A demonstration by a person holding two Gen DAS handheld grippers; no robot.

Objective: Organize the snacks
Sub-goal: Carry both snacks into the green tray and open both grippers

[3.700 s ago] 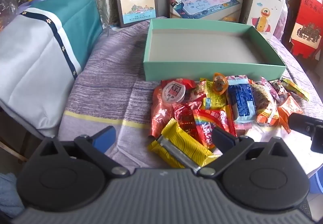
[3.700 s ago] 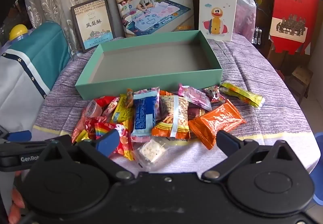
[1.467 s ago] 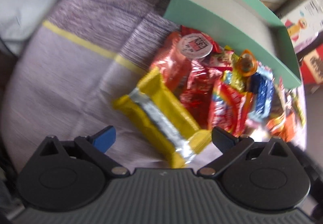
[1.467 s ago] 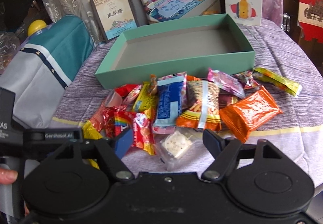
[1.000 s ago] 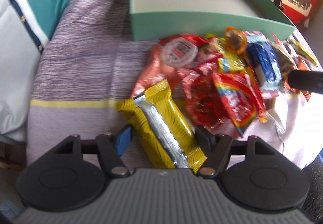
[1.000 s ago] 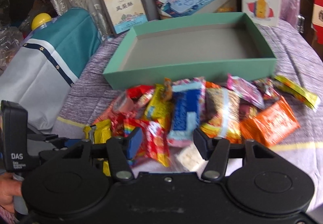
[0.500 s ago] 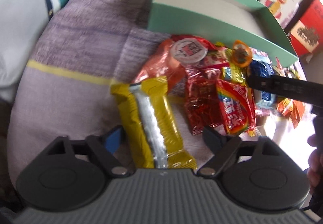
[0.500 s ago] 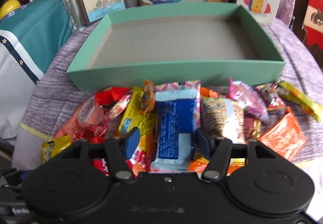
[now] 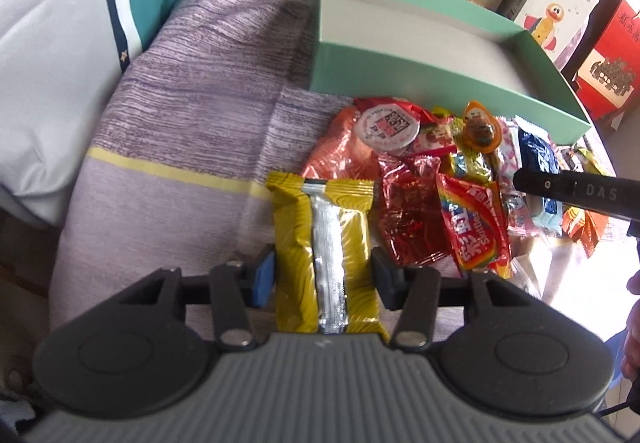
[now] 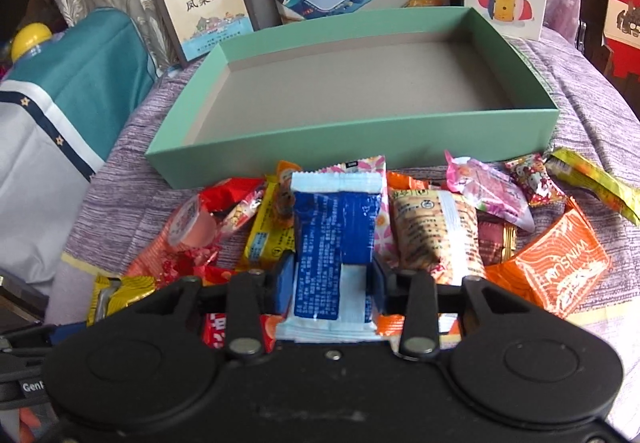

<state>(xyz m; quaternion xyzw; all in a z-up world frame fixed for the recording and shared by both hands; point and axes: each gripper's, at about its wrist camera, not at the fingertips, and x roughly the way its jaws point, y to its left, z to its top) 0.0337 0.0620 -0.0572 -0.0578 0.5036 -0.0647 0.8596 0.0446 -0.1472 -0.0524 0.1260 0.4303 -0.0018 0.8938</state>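
Closing now, both wider a sec ago: left gripper [image 9: 323,272] round yellow pack [image 9: 325,243], right gripper [image 10: 331,278] round blue pack [image 10: 337,243]; pickups starting, green box [image 10: 360,147] w/ nothing inside.

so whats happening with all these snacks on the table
A person is sorting a pile of snacks in front of an empty green box, using a handheld gripper in each hand. The left gripper is closing around a yellow packet, and the right gripper is closing around a blue packet. Nothing is in the box yet.
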